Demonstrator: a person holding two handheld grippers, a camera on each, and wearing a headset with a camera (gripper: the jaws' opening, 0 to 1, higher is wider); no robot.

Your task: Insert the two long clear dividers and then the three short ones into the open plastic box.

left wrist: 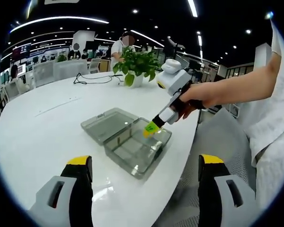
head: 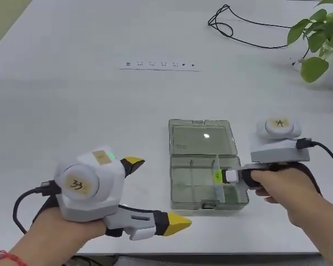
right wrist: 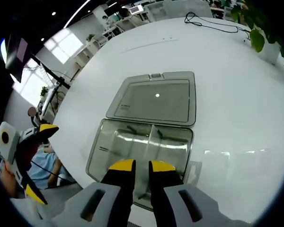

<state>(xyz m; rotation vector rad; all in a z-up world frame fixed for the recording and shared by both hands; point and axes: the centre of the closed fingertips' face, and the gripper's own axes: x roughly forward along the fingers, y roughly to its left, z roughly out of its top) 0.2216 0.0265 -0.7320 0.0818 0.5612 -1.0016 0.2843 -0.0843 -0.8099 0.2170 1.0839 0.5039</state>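
White left hand-held gripper (head: 157, 192), yellow-tipped jaws, black cable (head: 15, 213)

White counter (head: 72, 111) under me. Black cable (head: 231, 36) looped at the far side, leafy green plant (head: 321, 41) far right, thin marked strip (head: 161, 65) mid-counter. People (left wrist: 119, 47) stand behind the plant.

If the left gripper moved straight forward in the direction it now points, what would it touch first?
Most likely the open plastic box: it lies directly ahead, between the left gripper's open jaws. The table between them looks free, though the gripper's height is unclear.
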